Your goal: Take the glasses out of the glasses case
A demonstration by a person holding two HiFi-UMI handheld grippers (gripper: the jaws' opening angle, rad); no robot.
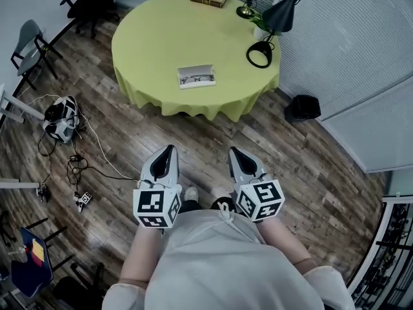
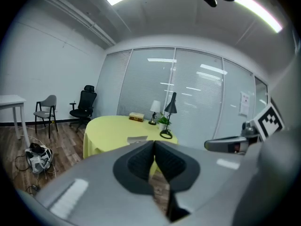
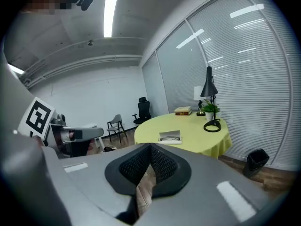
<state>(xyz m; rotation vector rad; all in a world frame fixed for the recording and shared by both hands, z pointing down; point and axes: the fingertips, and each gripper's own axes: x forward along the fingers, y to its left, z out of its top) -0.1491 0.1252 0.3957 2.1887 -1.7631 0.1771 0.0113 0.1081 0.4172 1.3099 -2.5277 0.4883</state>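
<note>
Your left gripper (image 1: 166,155) and right gripper (image 1: 237,156) are closed, empty: step squarely toward the open white glasses case (image 1: 197,76) well ahead on the round yellow-clothed table (image 1: 155,37).

Glasses case (image 1: 196,76): one rectangular, pale grey-white case, lying flat on the yellow-green round table (image 1: 148,37). Reading the tabletop as a clock face in the head view, with 12 at the far edge, the case sits at about 6 o'clock, roughly midway between the centre and the near rim. Its long side runs approximately 9 to 3 o'clock. The case stands open, interior uppermost.

Glasses (image 1: 197,79): a thin dark-framed pair, lying inside the open case along its length. The right gripper view confirms this. Finer frame detail cannot be made out.
</note>
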